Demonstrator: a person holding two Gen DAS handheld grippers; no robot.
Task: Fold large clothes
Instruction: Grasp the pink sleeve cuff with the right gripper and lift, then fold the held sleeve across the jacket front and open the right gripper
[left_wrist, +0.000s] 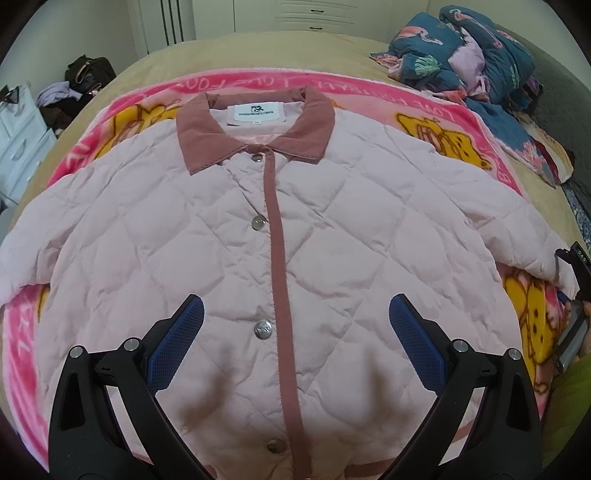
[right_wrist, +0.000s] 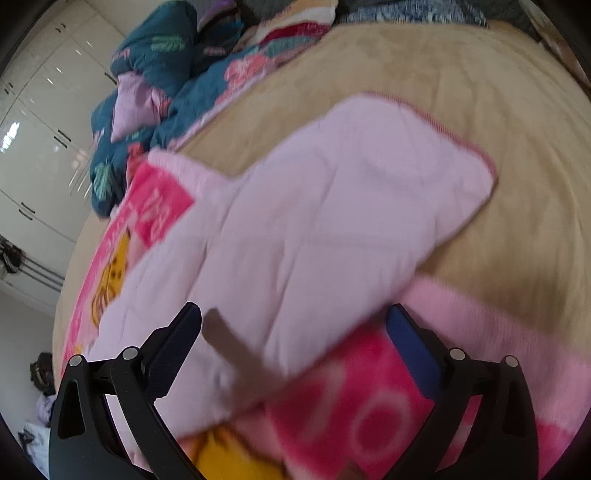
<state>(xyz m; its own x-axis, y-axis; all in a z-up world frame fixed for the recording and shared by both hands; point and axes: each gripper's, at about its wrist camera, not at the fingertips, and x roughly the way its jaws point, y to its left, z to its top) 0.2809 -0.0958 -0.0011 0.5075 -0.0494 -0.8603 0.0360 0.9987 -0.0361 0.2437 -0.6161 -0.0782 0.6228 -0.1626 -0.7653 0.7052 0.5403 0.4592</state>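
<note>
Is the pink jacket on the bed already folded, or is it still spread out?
Spread out. The jacket lies flat, front up and snapped shut, with both sleeves extended sideways; the right sleeve lies unfolded.

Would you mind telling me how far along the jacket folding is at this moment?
Done: the pink quilted jacket lies flat, front up and snapped shut, on the cartoon blanket. In hand: nothing; the left gripper and right gripper are open, the right over a sleeve. Left: every fold; both sleeves lie spread.

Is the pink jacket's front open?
No, the quilted pink jacket lies flat with its front closed along the darker pink strip.
</note>
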